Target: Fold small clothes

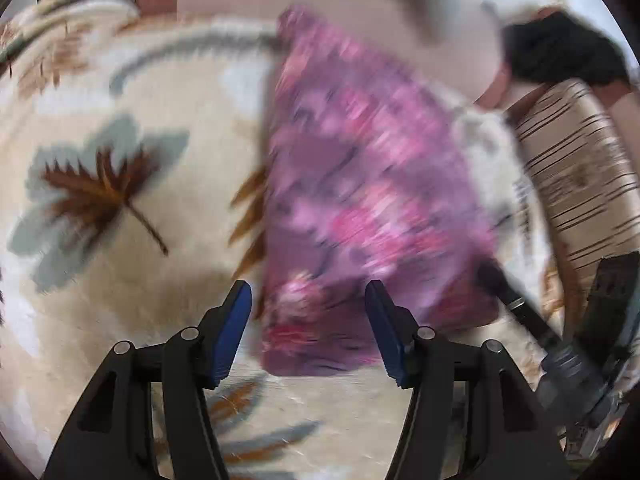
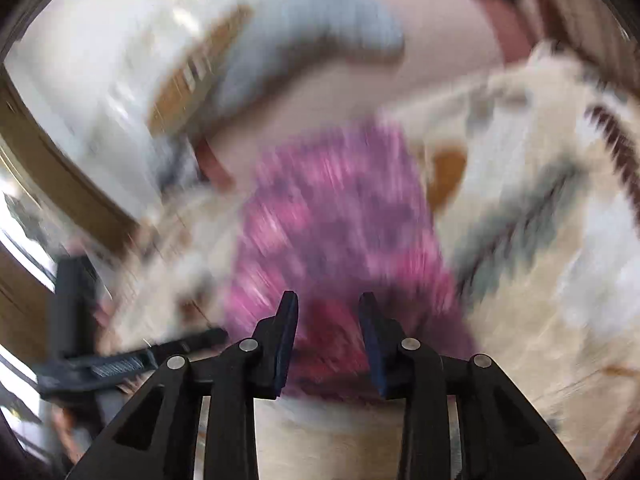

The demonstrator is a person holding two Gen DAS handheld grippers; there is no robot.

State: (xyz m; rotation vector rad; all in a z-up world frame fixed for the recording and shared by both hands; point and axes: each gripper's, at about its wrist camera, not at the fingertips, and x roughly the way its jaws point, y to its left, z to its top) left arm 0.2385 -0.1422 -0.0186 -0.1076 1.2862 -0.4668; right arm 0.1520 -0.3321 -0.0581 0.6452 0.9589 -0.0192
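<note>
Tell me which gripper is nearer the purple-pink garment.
Right, though only narrowly. The right gripper hangs open directly over the purple-pink garment, at its near edge. The left gripper is open too, straddling the garment's near left corner above the rug.

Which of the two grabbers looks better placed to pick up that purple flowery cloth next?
Probably the left gripper: its jaws stand wide open with the near corner of the purple floral garment between them. The right gripper also faces its edge, but its jaws are narrower.

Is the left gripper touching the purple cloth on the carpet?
Cannot tell. In the left wrist view the left gripper stands open over the near edge of the purple cloth, but blur hides any contact or gap.
</note>
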